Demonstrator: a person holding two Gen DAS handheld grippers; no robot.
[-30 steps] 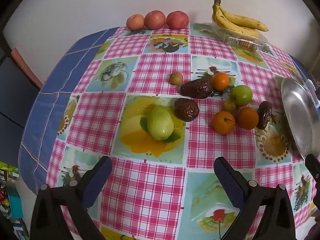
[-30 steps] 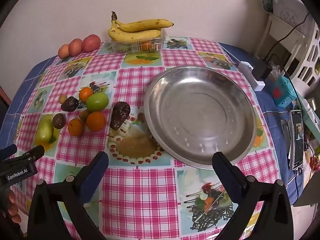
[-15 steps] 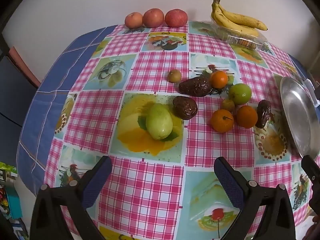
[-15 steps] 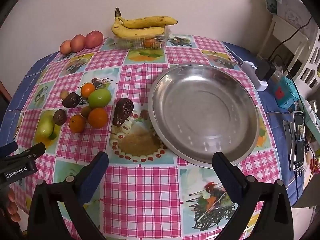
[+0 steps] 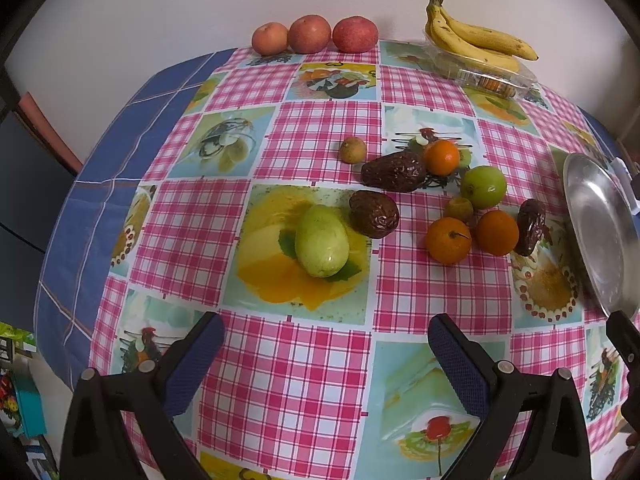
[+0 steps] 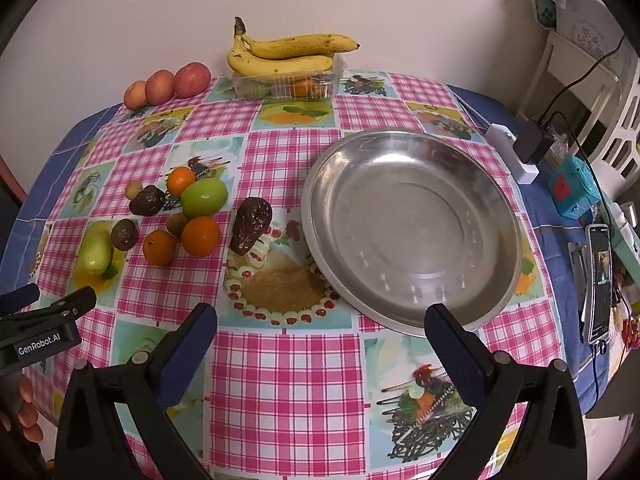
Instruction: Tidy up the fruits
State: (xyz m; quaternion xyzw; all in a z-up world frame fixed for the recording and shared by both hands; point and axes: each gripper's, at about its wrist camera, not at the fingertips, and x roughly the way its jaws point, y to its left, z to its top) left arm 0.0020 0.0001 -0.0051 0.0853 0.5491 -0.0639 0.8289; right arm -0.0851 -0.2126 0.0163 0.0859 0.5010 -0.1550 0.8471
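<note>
**Q:** As seen from my left wrist, how far along is the sorting?

**A:** Hardly begun, I judge. My left claw [image 5: 326, 354] is spread wide and empty. At 12 o'clock lies a smooth, oval green fruit [image 5: 322, 241], with a wrinkled dark fruit [image 5: 375, 214] just beside it. Toward 1 o'clock cluster glossy oranges [image 5: 448, 240], a round green apple [image 5: 483, 187] and more wrinkled dark fruit. Three red apples [image 5: 314, 35] line the far edge.

**Q:** And from my right wrist?

**A:** My right claw [image 6: 320, 350] likewise gapes, holding nothing. The shallow, polished steel dish [image 6: 508, 216] at 1 o'clock contains no fruit. The loose fruit sits at 10 o'clock on the glossy checked tablecloth [image 6: 288, 384]. Speckled bananas [image 6: 286, 56] rest on a clear plastic punnet [image 6: 256, 86] at 12 o'clock. Everything remains to be moved.
</note>
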